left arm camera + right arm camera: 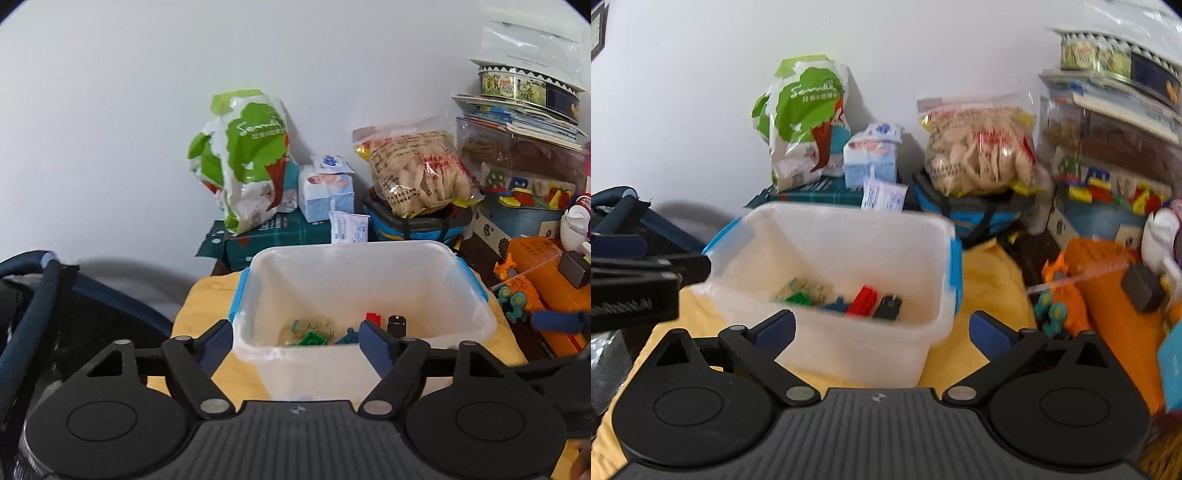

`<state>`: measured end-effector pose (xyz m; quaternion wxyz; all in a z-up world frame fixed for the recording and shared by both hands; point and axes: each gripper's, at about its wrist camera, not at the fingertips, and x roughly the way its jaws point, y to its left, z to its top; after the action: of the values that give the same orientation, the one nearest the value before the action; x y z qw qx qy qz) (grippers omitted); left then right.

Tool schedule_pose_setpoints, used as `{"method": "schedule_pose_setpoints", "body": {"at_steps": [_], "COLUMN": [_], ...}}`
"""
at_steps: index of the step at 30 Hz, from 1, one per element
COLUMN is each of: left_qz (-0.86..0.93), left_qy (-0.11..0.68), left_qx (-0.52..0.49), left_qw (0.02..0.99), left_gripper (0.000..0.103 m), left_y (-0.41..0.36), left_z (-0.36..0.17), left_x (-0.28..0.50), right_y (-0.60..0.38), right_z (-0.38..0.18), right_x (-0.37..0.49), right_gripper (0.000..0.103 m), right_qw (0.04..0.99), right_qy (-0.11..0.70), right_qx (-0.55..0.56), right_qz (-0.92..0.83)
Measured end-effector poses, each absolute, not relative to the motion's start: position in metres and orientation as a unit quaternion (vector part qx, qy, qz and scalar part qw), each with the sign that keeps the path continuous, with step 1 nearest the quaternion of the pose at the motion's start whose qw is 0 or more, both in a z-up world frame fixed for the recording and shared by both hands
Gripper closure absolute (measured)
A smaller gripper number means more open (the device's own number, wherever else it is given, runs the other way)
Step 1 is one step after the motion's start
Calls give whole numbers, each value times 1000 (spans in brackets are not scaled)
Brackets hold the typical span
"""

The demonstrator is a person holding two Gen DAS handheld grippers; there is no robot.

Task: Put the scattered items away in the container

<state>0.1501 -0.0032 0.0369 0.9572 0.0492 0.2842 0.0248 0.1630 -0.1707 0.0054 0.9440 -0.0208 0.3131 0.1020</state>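
A translucent plastic container [369, 273] with blue clips stands on a yellow cloth [207, 295]; it also shows in the right wrist view [849, 236]. Inside lie small toys: a green piece [312, 338], a red brick [863, 301], a black piece [888, 306], a blue piece [834, 305] and a pale one. My left gripper [295, 341] is open and empty, its fingers astride the container's near left corner. My right gripper [882, 330] is open and empty, just in front of the container. An orange and teal toy [1058, 295] lies right of the container.
Behind the container stand a green and white bag [243, 155], a tissue pack [325, 188], a bag of snacks [417, 170] in a blue basket, and stacked boxes and tins at right. An orange box [546, 280] sits at right. A dark blue chair [37, 295] is left.
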Motion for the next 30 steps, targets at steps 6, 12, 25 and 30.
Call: {"method": "schedule_pose_setpoints", "body": {"at_steps": [6,12,25,30], "left_qz": [-8,27,21,14], "left_qy": [287,259,329,337], "left_qx": [-2,-32,11,41], "left_qw": [958,965,944,941], "left_gripper": [24,24,22,22], "left_y": [-5,0,-8,-14], "left_z": [44,49,31,34], "left_x": [122,101,102,108], "right_y": [-168,-170,-170,-169], "right_z": [-11,-19,-28,-11], "right_x": [141,121,99,109], "right_gripper": [0,0,0,0], "right_qw": [936,933,928,930], "right_qy": [334,342,358,352], "right_qx": [-18,-11,-3,-32], "right_qz": [108,112,108,105]}}
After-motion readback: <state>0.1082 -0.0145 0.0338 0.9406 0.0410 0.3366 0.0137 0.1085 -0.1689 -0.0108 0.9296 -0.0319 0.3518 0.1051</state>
